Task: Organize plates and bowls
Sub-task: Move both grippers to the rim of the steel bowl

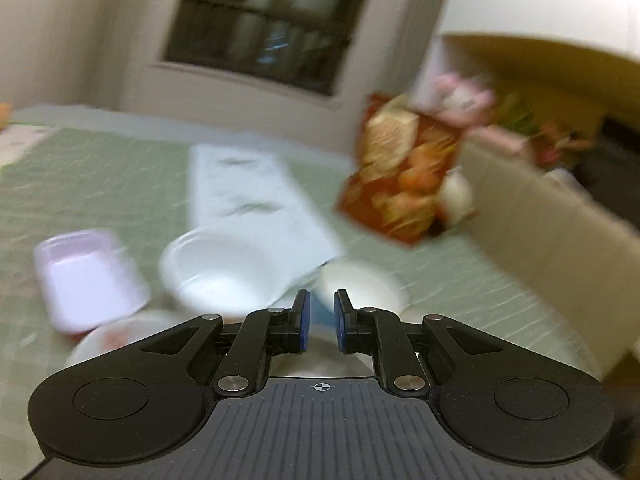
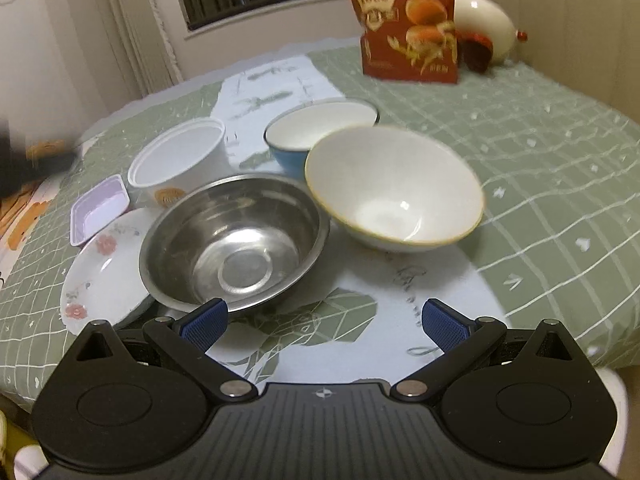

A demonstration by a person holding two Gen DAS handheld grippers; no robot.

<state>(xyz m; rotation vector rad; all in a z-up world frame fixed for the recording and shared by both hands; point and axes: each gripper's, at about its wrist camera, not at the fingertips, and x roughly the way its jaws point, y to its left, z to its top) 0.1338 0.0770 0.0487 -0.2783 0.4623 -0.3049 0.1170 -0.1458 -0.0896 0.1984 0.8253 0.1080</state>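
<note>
The right gripper (image 2: 324, 320) hangs over the near edge of the green checked tablecloth (image 2: 540, 152), its blue-padded jaws spread wide with nothing between them. Just beyond its left finger sits the stainless steel bowl (image 2: 236, 240), upright, its near rim almost at the pad. The steel bowl's left side overlaps a white floral plate (image 2: 100, 272), which lies flat at the near left. To the right of the steel bowl and just beside it stands a large white bowl with a yellow rim (image 2: 394, 188), tilted slightly toward the camera, ahead of the gripper and a little right of its centre line. Behind these two is a blue bowl with a white inside (image 2: 320, 128), partly hidden by the white bowl. Left of the blue bowl stands a white plastic tub (image 2: 178, 156), and at the far left of the group lies a small pale purple tray (image 2: 100, 208), close to the plate's far edge. A red snack bag (image 2: 404, 20) stands upright at the far side of the table, well apart from the dishes.

The left gripper (image 1: 321, 320) has its jaws pressed nearly together, holding nothing. Its view is heavily blurred: the blue bowl shows just beyond the fingertips, the white tub to the left of it, and the purple tray farther left.
</note>
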